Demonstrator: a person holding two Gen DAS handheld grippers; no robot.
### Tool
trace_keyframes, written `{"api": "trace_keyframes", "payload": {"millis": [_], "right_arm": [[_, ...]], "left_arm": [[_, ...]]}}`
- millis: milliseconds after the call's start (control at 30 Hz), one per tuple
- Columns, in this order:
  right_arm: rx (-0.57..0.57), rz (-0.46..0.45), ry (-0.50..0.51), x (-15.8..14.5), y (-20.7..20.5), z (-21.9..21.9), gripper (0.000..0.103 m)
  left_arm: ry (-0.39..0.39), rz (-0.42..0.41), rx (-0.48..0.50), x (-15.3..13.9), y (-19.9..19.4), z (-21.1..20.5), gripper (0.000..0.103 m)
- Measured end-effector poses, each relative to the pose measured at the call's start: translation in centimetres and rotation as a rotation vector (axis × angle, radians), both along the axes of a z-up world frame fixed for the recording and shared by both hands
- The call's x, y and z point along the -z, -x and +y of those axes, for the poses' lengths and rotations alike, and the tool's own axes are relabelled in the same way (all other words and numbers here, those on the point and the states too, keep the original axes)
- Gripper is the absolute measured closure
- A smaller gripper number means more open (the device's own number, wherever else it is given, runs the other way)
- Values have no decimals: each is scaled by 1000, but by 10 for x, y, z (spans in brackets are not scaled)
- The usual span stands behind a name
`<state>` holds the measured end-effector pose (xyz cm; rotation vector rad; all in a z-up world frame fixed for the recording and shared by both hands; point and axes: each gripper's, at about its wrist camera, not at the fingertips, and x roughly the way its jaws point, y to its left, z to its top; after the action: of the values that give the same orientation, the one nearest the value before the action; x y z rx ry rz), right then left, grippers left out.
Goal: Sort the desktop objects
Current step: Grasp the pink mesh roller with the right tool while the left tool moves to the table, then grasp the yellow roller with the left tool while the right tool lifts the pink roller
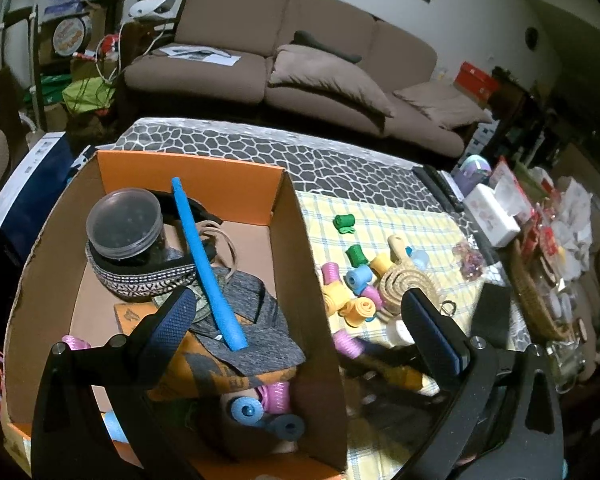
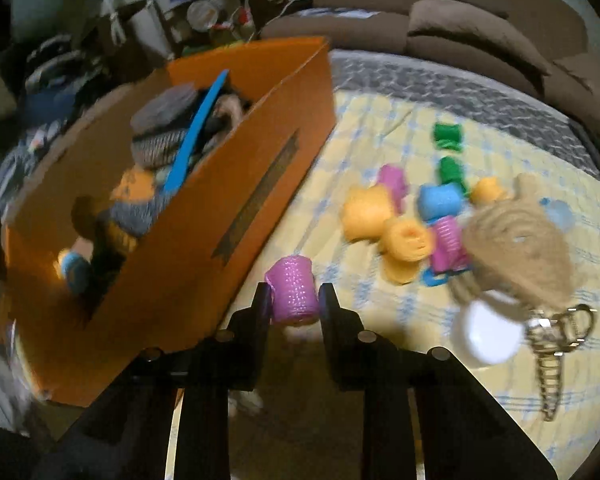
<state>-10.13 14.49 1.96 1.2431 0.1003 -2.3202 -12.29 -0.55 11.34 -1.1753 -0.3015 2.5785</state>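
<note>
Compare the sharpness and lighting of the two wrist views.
Left wrist view: sharp, dim room light, fisheye bending the cardboard box, dark shadow under the left gripper. Right wrist view: motion-smeared, the foam rollers blurred, only the pink roller between the right gripper fairly crisp.

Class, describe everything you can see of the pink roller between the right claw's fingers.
The pink roller is a short, stubby cylinder with a ribbed, mesh-like surface that looks like plastic. It lies tilted between the two black fingers of the right claw, which press on its sides. It sits just beside the orange cardboard box, above the yellow checked cloth. The picture is blurred, so finer detail is unclear.
</note>
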Motion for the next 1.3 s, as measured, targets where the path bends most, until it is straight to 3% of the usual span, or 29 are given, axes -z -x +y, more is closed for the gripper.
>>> {"api": "trace_keyframes", "payload": {"millis": [367,500,767,833,967,1267,1300], "right_arm": [[217,15,92,-56,0,93,79],[282,3,105,-59,-2,127,79],[337,-20,124,-57,-5,160,79],[339,-19,133,-58,-7,163,79],[334,-21,140,-59,-6,165,79],[323,-22,139,-60,-7,163,79],[320,-22,137,-60,-7,162,79]], "left_arm": [[24,7,185,2,-23,67,0],[45,-14,265,14,-33,100,1],[180,-32,366,49,-51,160,1],[217,-39,376,62,-51,170,11],[277,-70,383,88,-50,182,19],[307,-94,413,114,-53,194,57],[300,-95,412,116,-52,194,65]]}}
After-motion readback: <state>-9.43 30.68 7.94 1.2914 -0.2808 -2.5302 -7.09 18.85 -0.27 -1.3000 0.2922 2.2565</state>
